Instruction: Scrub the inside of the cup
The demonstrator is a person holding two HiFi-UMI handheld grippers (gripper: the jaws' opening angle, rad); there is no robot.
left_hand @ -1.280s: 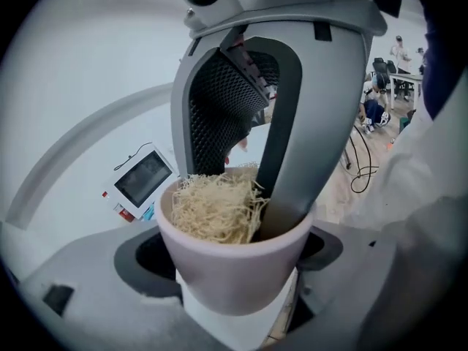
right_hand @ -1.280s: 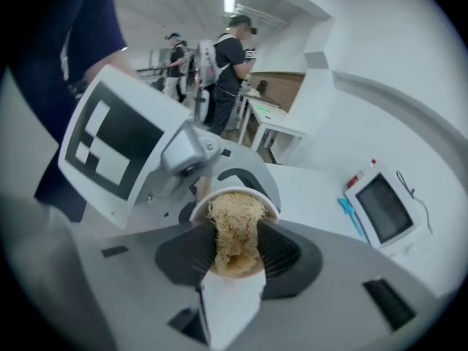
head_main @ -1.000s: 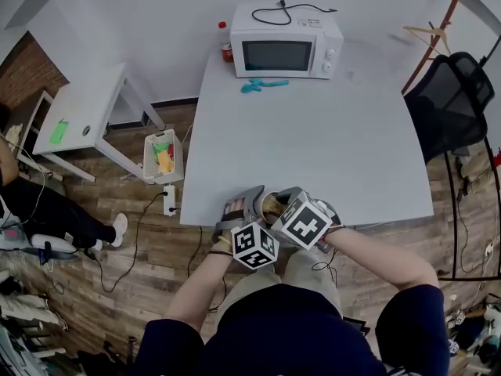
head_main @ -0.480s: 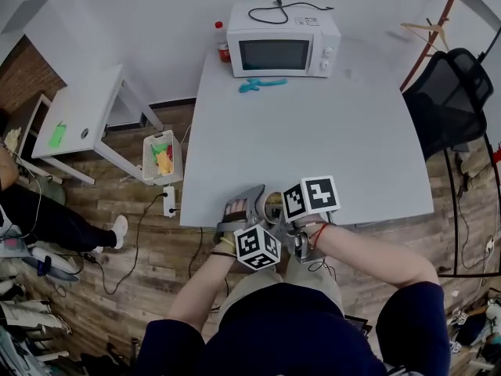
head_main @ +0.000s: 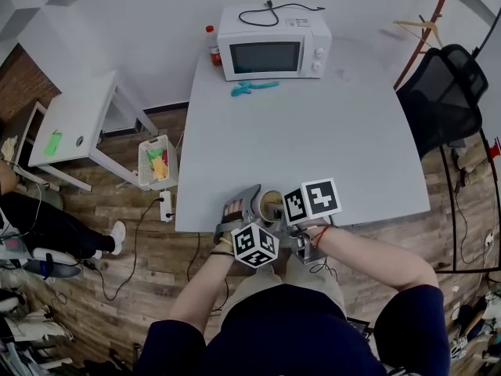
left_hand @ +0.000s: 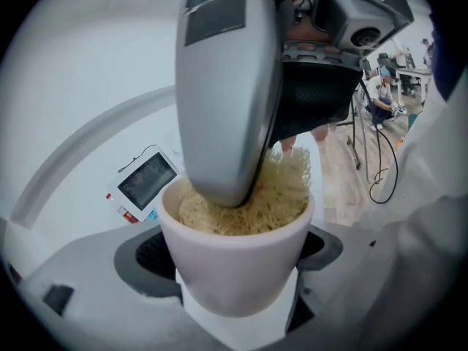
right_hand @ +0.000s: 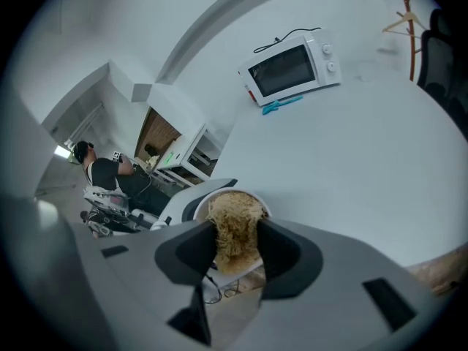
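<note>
A pale pink cup (left_hand: pixel 235 265) stands upright between the jaws of my left gripper (left_hand: pixel 238 269), which is shut on it at the table's near edge. A tan fibrous scrubber (left_hand: pixel 274 196) fills the cup's mouth. My right gripper (right_hand: pixel 235 248) is shut on that scrubber (right_hand: pixel 232 232) and pushes it down into the cup (right_hand: pixel 219 196) from above. In the head view the cup (head_main: pixel 270 206) sits between the left gripper (head_main: pixel 244 210) and the right gripper (head_main: pixel 293 218), whose jaws are hidden under the marker cubes.
A white microwave (head_main: pixel 270 44) stands at the far edge of the white table (head_main: pixel 313 131), with a teal tool (head_main: pixel 252 88) in front of it and a red-capped bottle (head_main: pixel 211 47) beside it. A black chair (head_main: pixel 442 92) is on the right, a small side table (head_main: pixel 70 120) and a basket (head_main: pixel 156 161) on the left.
The right gripper has turned over the cup: its marker cube swung from lying beside the left cube to standing more upright and farther right. The cup and left gripper have stayed put.
</note>
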